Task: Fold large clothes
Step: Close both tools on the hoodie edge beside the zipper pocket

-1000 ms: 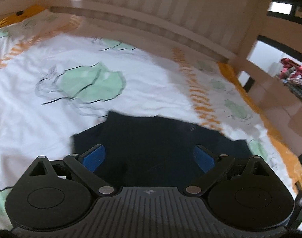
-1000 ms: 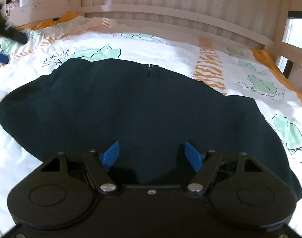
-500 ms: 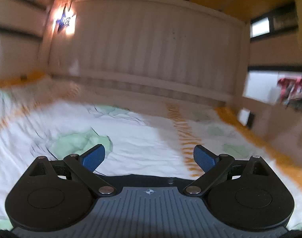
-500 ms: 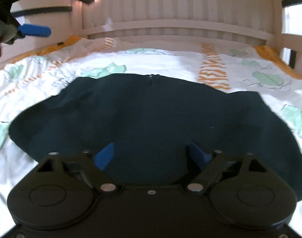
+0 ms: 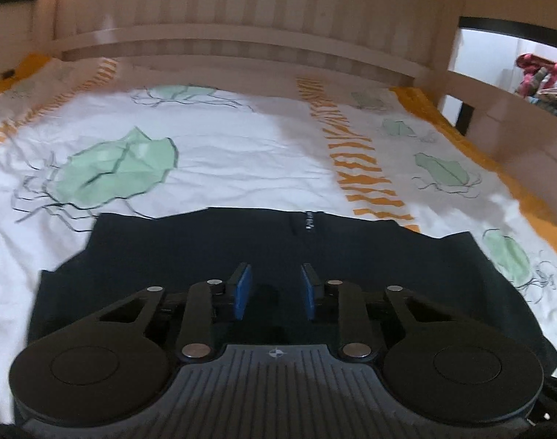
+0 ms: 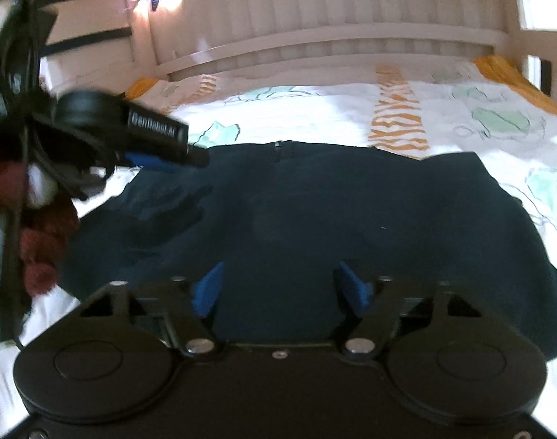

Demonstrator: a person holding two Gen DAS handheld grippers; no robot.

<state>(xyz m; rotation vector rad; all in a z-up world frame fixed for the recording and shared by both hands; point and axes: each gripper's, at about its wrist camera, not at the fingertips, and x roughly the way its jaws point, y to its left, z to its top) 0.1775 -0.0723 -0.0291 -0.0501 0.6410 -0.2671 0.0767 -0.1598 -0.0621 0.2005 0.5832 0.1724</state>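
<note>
Dark garment [image 5: 315, 248] spread on bed [image 5: 223, 153], lower frame: soft, limp, light. Left gripper [image 5: 275, 291] jaws narrow, empty; right gripper [image 6: 278, 287] jaws wide. Grab corner edges.

hand-held gripper [image 5: 275, 289] half-closed, dark garment [image 5: 351, 256], bedsheet [image 5: 242, 153]

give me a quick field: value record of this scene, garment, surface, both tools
garment: dark navy garment, spread flat, zipper at far edge
surface: bed sheet, white with green and orange print
left tool: above the garment, fingers narrowly parted, nothing between them
right tool: open wide over the garment, holding nothing
background: wooden slatted headboard
</note>
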